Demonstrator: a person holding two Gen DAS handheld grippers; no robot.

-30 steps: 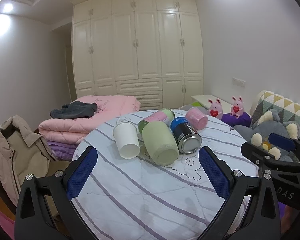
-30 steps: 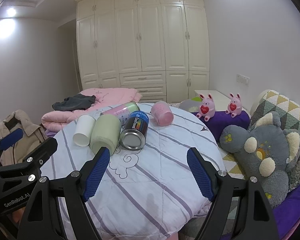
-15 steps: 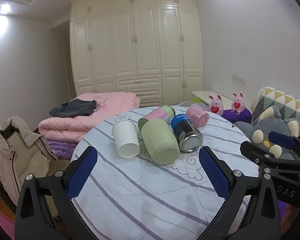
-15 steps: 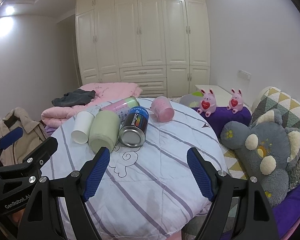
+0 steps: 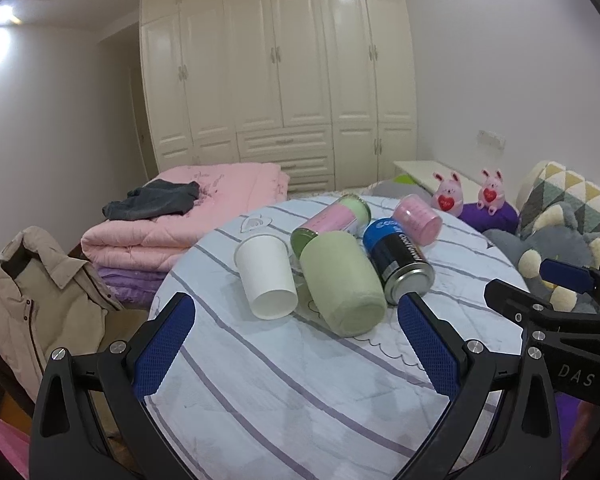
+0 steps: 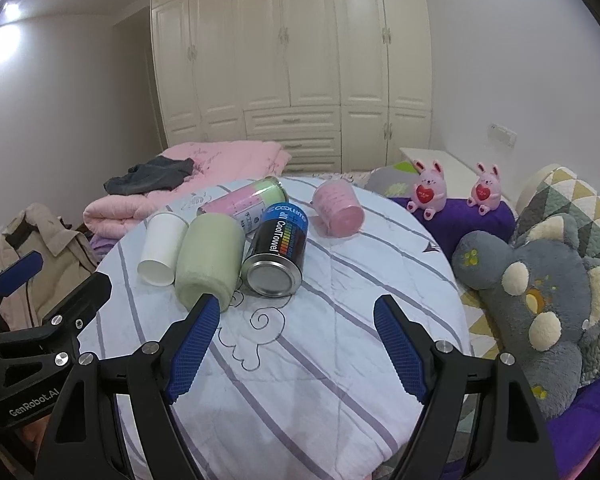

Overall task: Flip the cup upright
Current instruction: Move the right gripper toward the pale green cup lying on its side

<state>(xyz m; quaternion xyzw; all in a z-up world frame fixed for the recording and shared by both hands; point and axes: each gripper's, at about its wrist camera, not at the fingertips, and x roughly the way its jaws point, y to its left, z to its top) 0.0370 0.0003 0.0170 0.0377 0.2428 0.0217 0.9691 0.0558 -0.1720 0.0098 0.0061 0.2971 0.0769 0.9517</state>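
Lay tipped: white paper cup (image 5: 265, 276), base toward left gripper (image 5: 296, 354), nearer than right gripper (image 6: 296, 346); both jaws apart.

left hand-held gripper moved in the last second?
Yes. The left hand-held gripper has closed in slightly on the table; the cluster around the white cup looms larger and lower.

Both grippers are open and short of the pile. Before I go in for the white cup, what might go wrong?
1. The white paper cup lies on its side close against the green cup; a finger wedged between them may roll the green one.
2. The blue can and the pink-green can also lie on their sides, so a nudge could roll them along the round table.
3. Thin paper may crush if squeezed hard.
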